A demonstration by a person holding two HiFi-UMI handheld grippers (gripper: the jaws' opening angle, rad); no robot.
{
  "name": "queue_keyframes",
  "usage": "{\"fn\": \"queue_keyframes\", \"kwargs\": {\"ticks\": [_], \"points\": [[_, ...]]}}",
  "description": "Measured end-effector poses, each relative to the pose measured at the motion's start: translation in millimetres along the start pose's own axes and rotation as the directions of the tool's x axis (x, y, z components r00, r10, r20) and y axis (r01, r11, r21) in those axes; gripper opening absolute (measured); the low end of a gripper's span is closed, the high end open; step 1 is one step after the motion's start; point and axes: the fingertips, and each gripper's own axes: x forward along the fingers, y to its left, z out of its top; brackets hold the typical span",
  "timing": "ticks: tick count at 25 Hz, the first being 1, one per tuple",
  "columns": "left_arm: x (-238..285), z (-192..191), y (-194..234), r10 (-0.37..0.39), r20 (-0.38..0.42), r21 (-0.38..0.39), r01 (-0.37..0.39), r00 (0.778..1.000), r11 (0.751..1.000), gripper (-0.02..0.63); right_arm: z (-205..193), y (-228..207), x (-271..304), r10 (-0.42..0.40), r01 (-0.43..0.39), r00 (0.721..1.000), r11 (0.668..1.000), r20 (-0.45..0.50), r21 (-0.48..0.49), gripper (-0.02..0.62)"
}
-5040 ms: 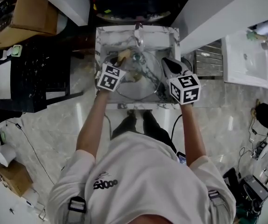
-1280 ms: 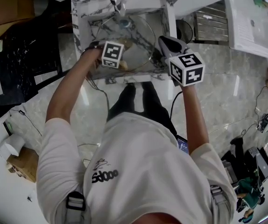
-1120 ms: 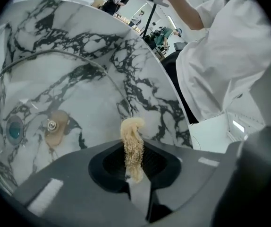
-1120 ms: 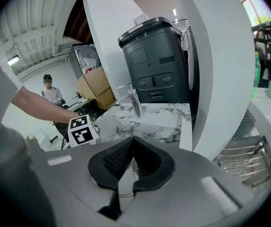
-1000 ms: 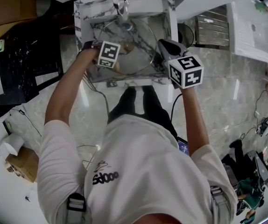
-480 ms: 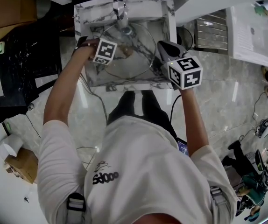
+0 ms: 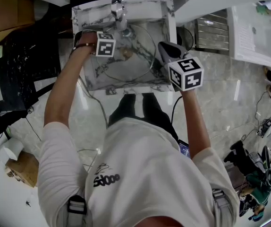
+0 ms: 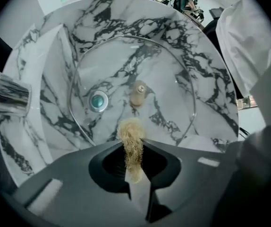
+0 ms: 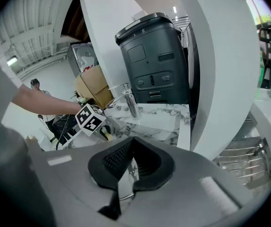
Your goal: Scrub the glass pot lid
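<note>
Overhead, the glass pot lid (image 7: pixel 134 64) sits in a marble sink (image 7: pixel 126 85), with the left gripper (image 7: pixel 116 48) above it and the right gripper (image 7: pixel 161 48) at its edge. Left gripper view: jaws pinch a tan scrubber (image 8: pixel 131 145) near the lid's knob (image 8: pixel 138 93). Right gripper view: jaws clamp the lid's rim, with the faucet (image 9: pixel 130 103) beyond.

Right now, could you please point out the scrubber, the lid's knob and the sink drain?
scrubber (image 8: pixel 131 143): left gripper view, its fibrous middle.
lid knob (image 8: pixel 139 92): left gripper view, its top.
sink drain (image 8: pixel 98 100): left gripper view, centre of the teal plug.
</note>
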Motion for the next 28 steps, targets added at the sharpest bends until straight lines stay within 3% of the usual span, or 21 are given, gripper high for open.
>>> {"fn": "queue_keyframes", "kwargs": {"ticks": [3, 5, 9, 12, 16, 19, 24, 28], "points": [[-2.1, 2.4, 24.4, 0.14, -0.004, -0.023, -0.14, 0.99, 0.99, 0.051, -0.4, -1.9, -0.1, -0.003, 0.003, 1.0, 1.0, 0.0, 0.003, 0.003], [-5.7, 3.4, 40.4, 0.234, -0.007, -0.051, -0.234, 0.972, 0.971, 0.051, -0.7, -3.3, -0.3, -0.005, 0.005, 1.0, 1.0, 0.001, 0.006, 0.003], [-18.0, 14.4, 65.5, 0.434, -0.01, -0.09, -0.433, 0.901, 0.897, 0.048, -3.2, -3.6, -0.2, -0.007, 0.007, 1.0, 1.0, -0.002, 0.009, 0.003], [-21.9, 27.3, 73.6, 0.53, -0.015, -0.123, -0.527, 0.848, 0.841, 0.048, -4.8, -3.1, 0.6, -0.004, 0.004, 1.0, 1.0, -0.003, 0.011, 0.003], [-23.2, 45.1, 77.2, 0.576, -0.013, -0.203, -0.566, 0.817, 0.799, 0.048, -7.0, -0.4, 0.6, 0.004, -0.004, 1.0, 1.0, -0.008, 0.0, 0.003], [-21.7, 62.5, 77.3, 0.583, 0.008, -0.28, -0.558, 0.812, 0.781, 0.048, -9.4, 0.7, 0.7, 0.003, -0.003, 1.0, 1.0, -0.009, 0.006, 0.003], [-22.6, 99.1, 75.2, 0.581, 0.068, -0.371, -0.52, 0.811, 0.769, 0.048, -11.5, 2.4, 0.9, 0.005, -0.005, 1.0, 1.0, -0.01, 0.008, 0.003], [-25.5, 131.4, 64.9, 0.57, 0.145, -0.407, -0.476, 0.809, 0.779, 0.048, -12.0, 2.3, -0.2, 0.001, -0.001, 1.0, 1.0, -0.007, 0.014, 0.003]]}}
